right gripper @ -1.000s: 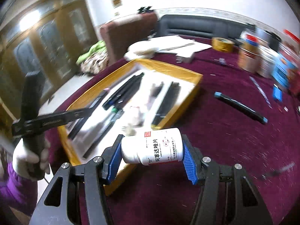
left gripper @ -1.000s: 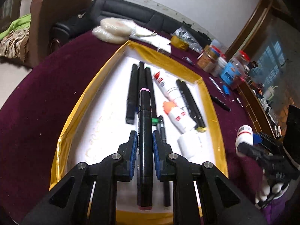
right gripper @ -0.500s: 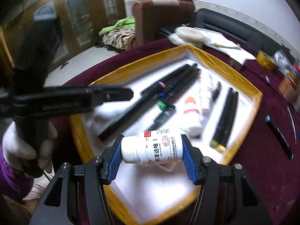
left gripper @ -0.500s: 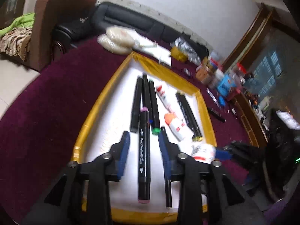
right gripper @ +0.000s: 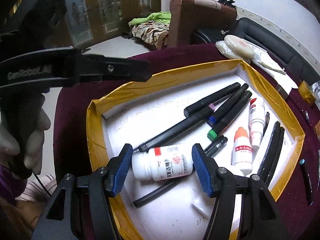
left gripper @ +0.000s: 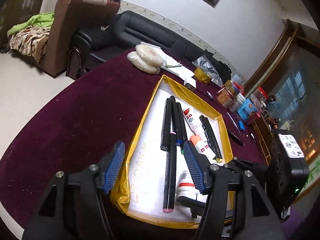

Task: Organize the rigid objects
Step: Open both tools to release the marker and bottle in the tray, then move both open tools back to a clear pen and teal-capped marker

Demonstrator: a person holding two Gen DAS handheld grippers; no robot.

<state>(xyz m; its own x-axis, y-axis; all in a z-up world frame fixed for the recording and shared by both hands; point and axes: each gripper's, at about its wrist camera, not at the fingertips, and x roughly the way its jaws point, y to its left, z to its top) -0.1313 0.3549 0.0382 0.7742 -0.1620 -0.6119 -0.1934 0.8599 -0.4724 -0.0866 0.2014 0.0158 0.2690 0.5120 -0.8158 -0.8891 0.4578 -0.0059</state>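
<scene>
A shallow white tray with yellow taped rim (left gripper: 140,128) (right gripper: 94,132) lies on the maroon table. In it lie several black markers (left gripper: 166,126) (right gripper: 230,104), two small dropper bottles (right gripper: 242,152) and a long black marker with pink ends (left gripper: 170,170). My left gripper (left gripper: 154,168) is open above the tray's near left edge, empty. My right gripper (right gripper: 162,166) is open around a white pill bottle (right gripper: 164,165) that lies on its side in the tray on top of a marker; the pads stand just off its ends.
Loose pens (left gripper: 236,139) lie on the maroon cloth right of the tray. Jars and a blue box (left gripper: 246,110) stand at the far right. Papers, wrapped round cakes (left gripper: 146,58) and tape roll sit beyond the tray. A sofa and armchair stand behind.
My left gripper opened, let the pink-ended marker down into the tray and pulled back. My right gripper carried the pill bottle over the tray, set it down and opened.
</scene>
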